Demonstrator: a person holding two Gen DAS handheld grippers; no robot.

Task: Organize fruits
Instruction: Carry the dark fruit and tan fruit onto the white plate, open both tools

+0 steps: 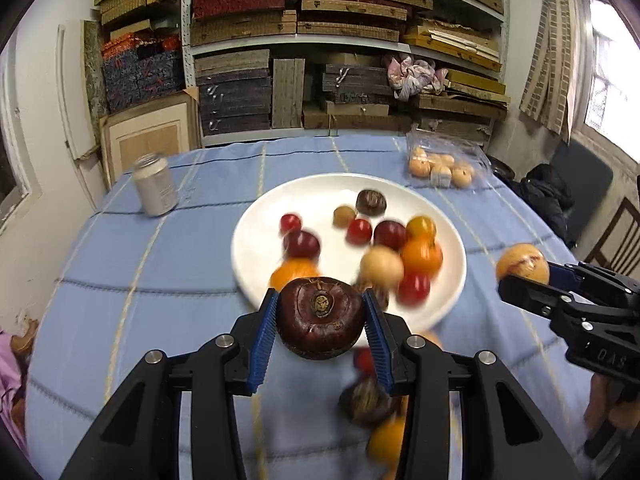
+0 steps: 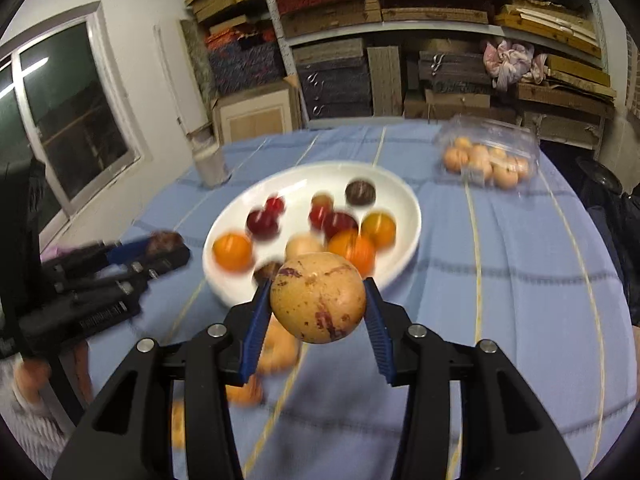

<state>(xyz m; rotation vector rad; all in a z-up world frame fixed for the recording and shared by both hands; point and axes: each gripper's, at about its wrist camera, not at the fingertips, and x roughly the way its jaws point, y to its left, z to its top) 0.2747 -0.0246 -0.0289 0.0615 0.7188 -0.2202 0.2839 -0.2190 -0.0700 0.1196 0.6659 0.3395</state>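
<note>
My left gripper (image 1: 320, 316) is shut on a dark brown, flattened round fruit (image 1: 320, 316), held above the blue tablecloth just in front of the white plate (image 1: 256, 236). My right gripper (image 2: 318, 304) is shut on a tan fruit with purple blotches (image 2: 318, 304), also raised near the plate's front rim (image 2: 212, 252). The plate holds several fruits: red, dark purple, orange, pale and brown ones. In the left wrist view the right gripper (image 1: 520, 274) shows at the right with its tan fruit (image 1: 522, 262). The left gripper (image 2: 160, 248) appears blurred at the left of the right wrist view.
Loose fruits (image 1: 368, 396) lie on the cloth below my left gripper, and orange ones (image 2: 276, 348) below the right. A silver can (image 1: 156, 190) stands left of the plate. A clear box of pale fruits (image 1: 444, 166) sits at the back right. Shelves of boxes fill the background.
</note>
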